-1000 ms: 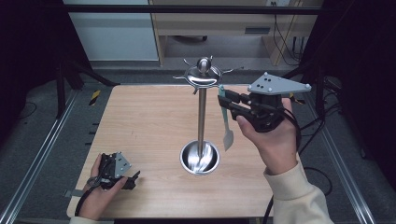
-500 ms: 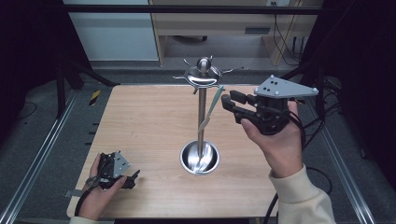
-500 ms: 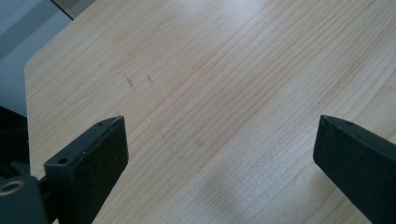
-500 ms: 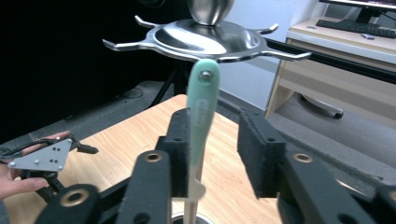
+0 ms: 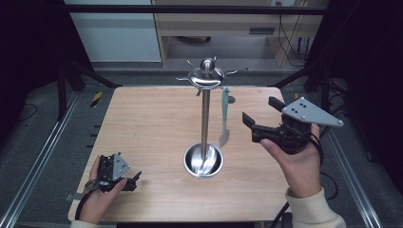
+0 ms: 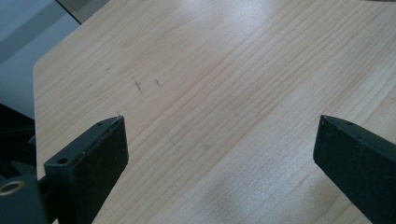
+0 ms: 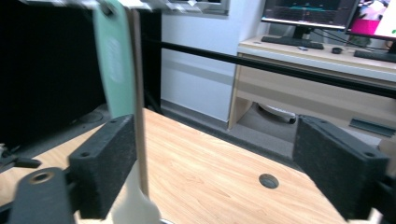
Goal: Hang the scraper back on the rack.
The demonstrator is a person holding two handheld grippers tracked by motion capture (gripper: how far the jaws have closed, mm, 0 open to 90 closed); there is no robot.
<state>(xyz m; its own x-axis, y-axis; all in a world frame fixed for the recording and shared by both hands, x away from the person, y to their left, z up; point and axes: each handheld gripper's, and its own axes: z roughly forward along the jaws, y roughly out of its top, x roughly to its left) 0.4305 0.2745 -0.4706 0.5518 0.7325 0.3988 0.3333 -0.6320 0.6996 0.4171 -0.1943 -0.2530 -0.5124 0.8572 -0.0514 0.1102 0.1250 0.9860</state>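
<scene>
A light wooden desk (image 5: 152, 128) is sitting in the middle, with grey floor showing around it. A shiny metal stand (image 5: 204, 159) is standing on the desk near the middle, its round bowl-shaped foot resting flat on the wood and its thin pole going straight up. The left gripper (image 5: 116, 173) is lying on the desk near the front left corner, and a small round hole (image 5: 231, 99) is showing in the desk near the far edge.

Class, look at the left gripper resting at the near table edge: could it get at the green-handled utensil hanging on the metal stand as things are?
Probably yes: the left gripper is open, with bare table between it and the utensil.
</scene>
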